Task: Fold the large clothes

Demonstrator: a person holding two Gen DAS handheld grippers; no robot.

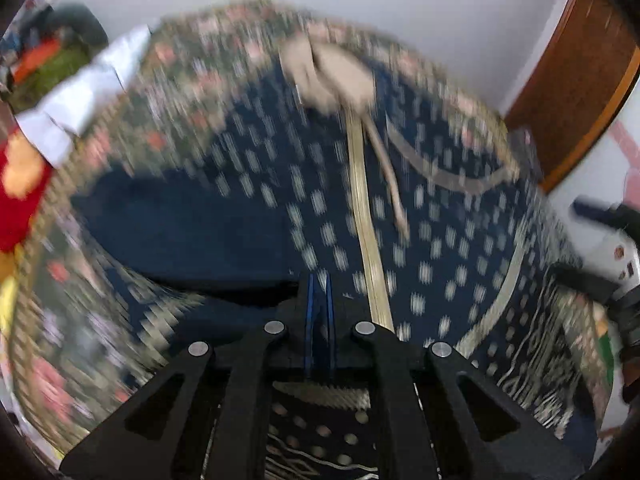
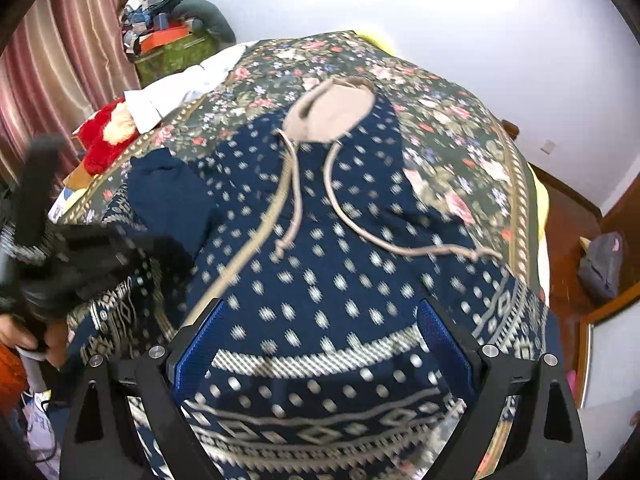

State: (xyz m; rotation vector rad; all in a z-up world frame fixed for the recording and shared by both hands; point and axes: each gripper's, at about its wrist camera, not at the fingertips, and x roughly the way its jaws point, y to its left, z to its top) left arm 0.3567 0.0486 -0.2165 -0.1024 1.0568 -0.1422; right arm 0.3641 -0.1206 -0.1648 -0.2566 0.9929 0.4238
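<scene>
That navy hoodie looks soft, floppy and fairly heavy — I'd grab it at the hem or a sleeve edge, not the loose drawstrings. White flecks, beige hood, patterned bands near the hem. It's spread flat on the floral bedspread, right under and ahead of both grippers. Left gripper is squeezed together, seemingly empty; right gripper stands wide apart — holding nothing.

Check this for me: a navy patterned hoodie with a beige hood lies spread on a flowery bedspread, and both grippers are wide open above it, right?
Not quite. Only the right gripper is wide open. The left gripper is shut, its blue fingers together in the left wrist view. The rest holds: the hoodie with its beige hood lies spread on the flowery bedspread.
</scene>
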